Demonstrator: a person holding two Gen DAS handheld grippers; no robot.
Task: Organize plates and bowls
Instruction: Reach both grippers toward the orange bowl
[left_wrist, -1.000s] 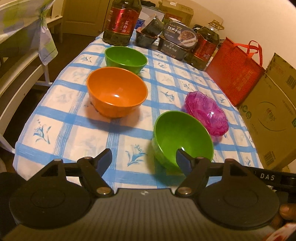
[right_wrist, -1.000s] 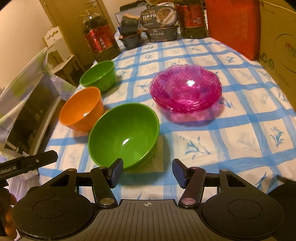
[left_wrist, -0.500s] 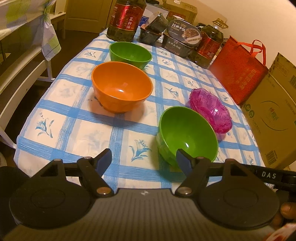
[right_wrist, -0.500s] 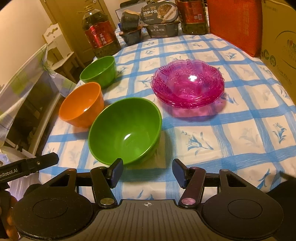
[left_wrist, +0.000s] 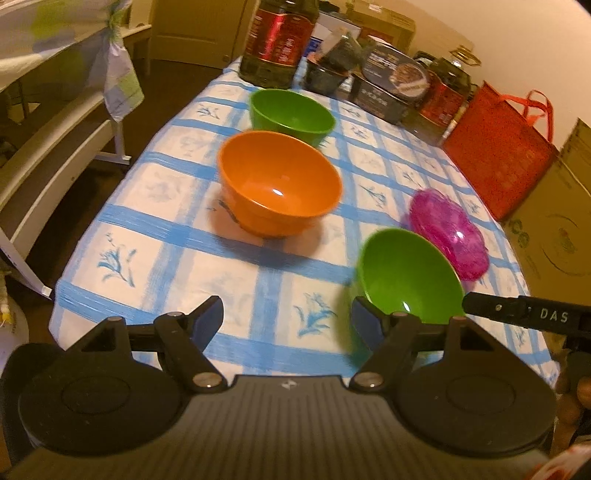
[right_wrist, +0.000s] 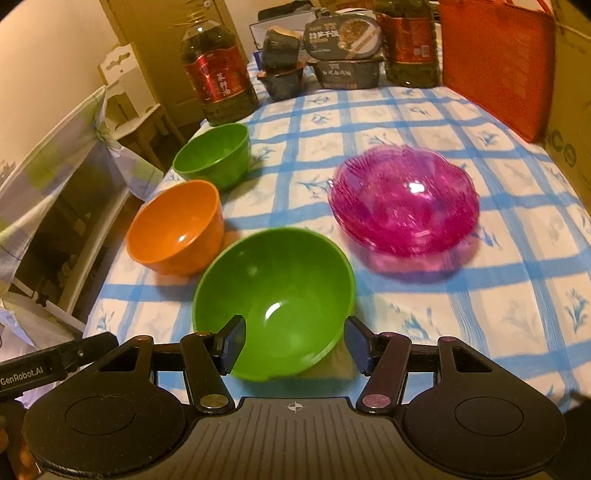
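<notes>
A large green bowl (right_wrist: 273, 295) stands near the table's front edge, also in the left wrist view (left_wrist: 408, 277). My right gripper (right_wrist: 295, 345) is open, its fingers on either side of the bowl's near rim. An orange bowl (left_wrist: 279, 186) (right_wrist: 177, 227) and a smaller green bowl (left_wrist: 291, 112) (right_wrist: 212, 155) stand further back on the left. A stack of pink glass plates (right_wrist: 404, 199) (left_wrist: 448, 232) sits to the right. My left gripper (left_wrist: 286, 319) is open and empty, above the front edge, left of the large green bowl.
A blue checked tablecloth (right_wrist: 480, 302) covers the table. Oil bottles (right_wrist: 218, 74), food boxes (right_wrist: 343, 55) and a red bag (right_wrist: 495, 62) crowd the far end. Cardboard boxes (left_wrist: 554, 229) stand along the right side. A white bench (left_wrist: 48, 155) stands to the left.
Both grippers moved forward over the table. The right gripper's fingers now sit around the near rim of the large green bowl. The bowls have not moved.
</notes>
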